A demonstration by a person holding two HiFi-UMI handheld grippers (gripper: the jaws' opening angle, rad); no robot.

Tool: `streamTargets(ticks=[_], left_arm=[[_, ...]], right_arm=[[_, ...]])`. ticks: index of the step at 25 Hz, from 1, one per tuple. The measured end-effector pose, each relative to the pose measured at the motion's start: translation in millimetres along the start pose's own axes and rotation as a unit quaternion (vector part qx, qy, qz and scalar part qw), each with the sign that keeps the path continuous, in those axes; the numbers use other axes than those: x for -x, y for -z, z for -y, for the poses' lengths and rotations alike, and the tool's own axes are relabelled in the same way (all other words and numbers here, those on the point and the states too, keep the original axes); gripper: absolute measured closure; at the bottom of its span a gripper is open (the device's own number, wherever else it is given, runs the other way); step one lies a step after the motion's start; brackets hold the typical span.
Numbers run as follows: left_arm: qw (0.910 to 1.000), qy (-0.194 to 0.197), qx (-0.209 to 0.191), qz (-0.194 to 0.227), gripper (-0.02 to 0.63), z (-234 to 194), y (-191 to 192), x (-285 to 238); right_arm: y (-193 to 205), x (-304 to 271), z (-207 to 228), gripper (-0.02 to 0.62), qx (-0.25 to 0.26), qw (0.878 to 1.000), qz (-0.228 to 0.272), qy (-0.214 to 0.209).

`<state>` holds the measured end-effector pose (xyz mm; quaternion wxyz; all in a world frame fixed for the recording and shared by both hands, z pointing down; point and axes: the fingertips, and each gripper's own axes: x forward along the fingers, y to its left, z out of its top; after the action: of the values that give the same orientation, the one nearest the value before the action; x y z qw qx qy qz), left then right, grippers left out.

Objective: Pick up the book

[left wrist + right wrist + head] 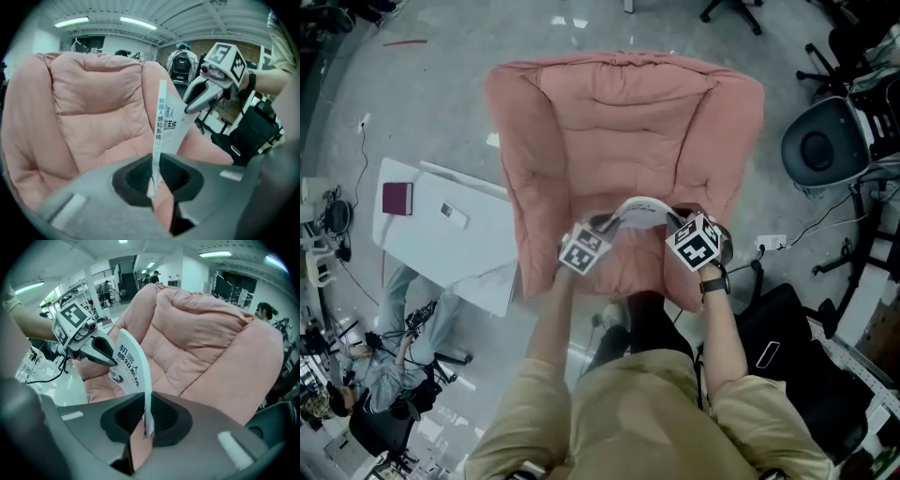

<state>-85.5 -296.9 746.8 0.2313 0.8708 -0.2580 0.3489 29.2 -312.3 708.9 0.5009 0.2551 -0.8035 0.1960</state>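
Observation:
A thin white book (639, 212) with dark print hangs bowed above the seat of the pink armchair (623, 122), held at both ends. My left gripper (598, 228) is shut on its left edge; in the left gripper view the book (161, 124) stands edge-on between the pads of that gripper (153, 180). My right gripper (677, 223) is shut on the right edge. The right gripper view has the book (133, 371) curving up out of the jaws of the right gripper (146, 420), with the left gripper (96, 348) clamped on its far end. The right gripper (199, 96) also appears in the left gripper view.
A white table (450, 234) with a dark red booklet (397, 198) stands left of the armchair. A black office chair (823, 145) is at the right, a black bag (787, 328) lower right. A seated person (389, 366) is at the lower left. Cables lie on the floor.

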Motion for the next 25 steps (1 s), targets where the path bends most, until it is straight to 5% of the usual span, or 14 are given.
streamTargets(ticks=[16,25], left_arm=[[0.9908,-0.072,-0.078,0.084,0.560,101.2,-108.2,247.4],[0.9724,-0.099,-0.168,0.129,0.561,180.9,-150.4,336.8]], right_arm=[[-85.3,253.5,-115.9,0.548,0.061,0.991,0.117,0.038],[-78.6,367.7,-165.5,0.548,0.052,0.973,0.204,0.092]])
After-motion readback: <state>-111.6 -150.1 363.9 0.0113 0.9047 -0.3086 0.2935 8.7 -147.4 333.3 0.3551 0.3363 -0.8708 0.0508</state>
